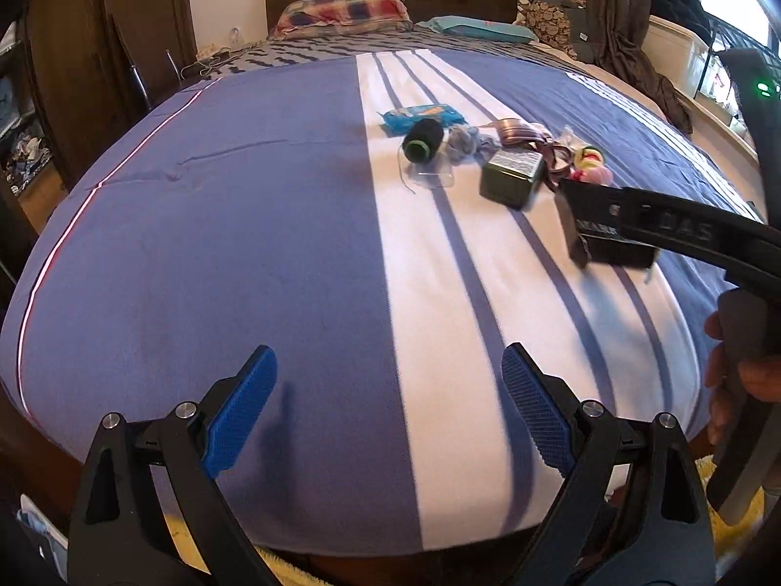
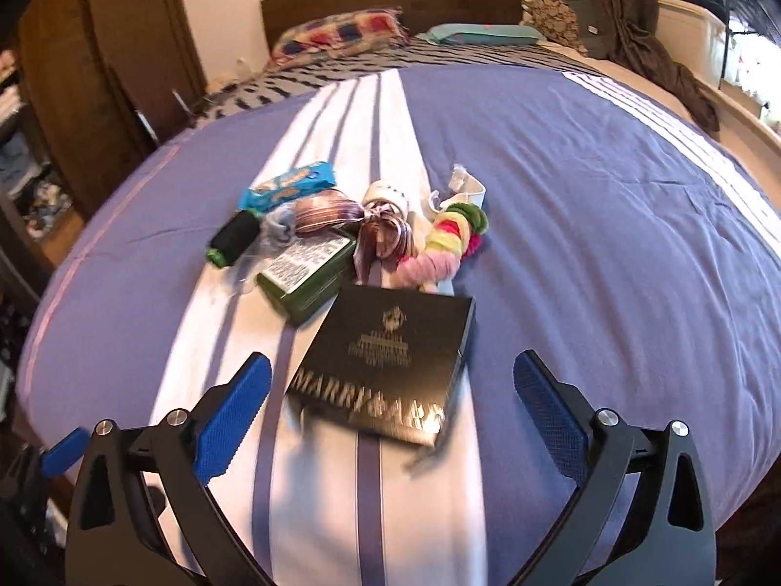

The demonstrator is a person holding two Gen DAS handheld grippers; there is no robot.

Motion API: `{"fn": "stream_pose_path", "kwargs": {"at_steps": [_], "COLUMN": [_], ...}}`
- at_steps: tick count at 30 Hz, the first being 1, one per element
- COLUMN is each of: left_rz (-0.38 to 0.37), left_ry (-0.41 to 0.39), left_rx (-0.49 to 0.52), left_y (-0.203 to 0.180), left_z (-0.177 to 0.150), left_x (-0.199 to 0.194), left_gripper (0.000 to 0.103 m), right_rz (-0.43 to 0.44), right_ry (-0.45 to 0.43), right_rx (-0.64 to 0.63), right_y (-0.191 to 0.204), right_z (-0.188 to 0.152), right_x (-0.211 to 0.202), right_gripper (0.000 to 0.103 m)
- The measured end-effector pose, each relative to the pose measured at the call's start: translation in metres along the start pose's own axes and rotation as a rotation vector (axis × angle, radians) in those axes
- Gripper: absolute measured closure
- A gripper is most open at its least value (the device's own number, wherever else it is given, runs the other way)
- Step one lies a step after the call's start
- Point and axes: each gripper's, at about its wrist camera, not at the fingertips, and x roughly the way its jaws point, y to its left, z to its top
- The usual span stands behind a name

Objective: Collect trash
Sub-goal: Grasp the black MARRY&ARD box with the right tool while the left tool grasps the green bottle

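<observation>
Trash pile on bed | right view: black box lettering | both hand-held grippers wide open, empty

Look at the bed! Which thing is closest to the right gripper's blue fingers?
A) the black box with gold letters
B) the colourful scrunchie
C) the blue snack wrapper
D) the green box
A: the black box with gold letters lies just ahead of the open right gripper, nearer than everything else in the pile.

Blue-and-white striped bed, black box, green box, thread spool, ribbon
</observation>
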Motion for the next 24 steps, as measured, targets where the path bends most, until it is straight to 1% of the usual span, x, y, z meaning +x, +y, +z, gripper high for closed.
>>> {"fn": "stream_pose_path", "kwargs": {"at_steps": [2,5,7,8,11,15,17,19,21,24], "left_rz": [-0.002,-0.016,-0.029,-0.038,-0.054,-0.083,-0.092,-0.099,-0.113,-0.13], "left_ry": [0.003,0.008,0.007,0.004,-0.007,-0.015,-0.018,-0.015,-0.014,-0.012], "left_rx": [-0.003,-0.005,0.002,0.009,0.035,0.06,0.07,0.081,0.088,0.108], "left_y": [0.002,0.005,0.002,-0.002,-0.015,-0.031,-0.039,-0.047,-0.054,-0.064], "left_z": [0.004,0.01,0.014,0.017,0.028,0.044,0.052,0.062,0.069,0.081], "left_x": [0.006,0.014,0.019,0.021,0.028,0.038,0.045,0.055,0.062,0.074], "left_gripper": [0.015,0.015,0.015,0.015,0.015,0.015,0.019,0.031,0.037,0.039], "right_rz": [-0.025,-0.057,-0.075,-0.075,-0.066,-0.034,-0.025,-0.023,-0.025,-0.019], "right_ry": [0.024,0.052,0.039,0.026,0.016,0.025,0.028,0.029,0.026,0.02], "right_rx": [-0.006,-0.055,-0.089,-0.092,-0.1,-0.097,-0.077,-0.056,-0.044,-0.047], "right_y": [0.005,0.013,0.011,0.006,-0.009,-0.031,-0.043,-0.055,-0.065,-0.071], "right_z": [0.001,-0.004,-0.008,-0.008,-0.006,-0.002,0.0,0.001,0.0,-0.004], "right_x": [0.01,0.023,0.025,0.023,0.02,0.018,0.017,0.016,0.015,0.012], "right_gripper": [0.003,0.004,0.011,0.017,0.017,0.017,0.017,0.017,0.017,0.017]}}
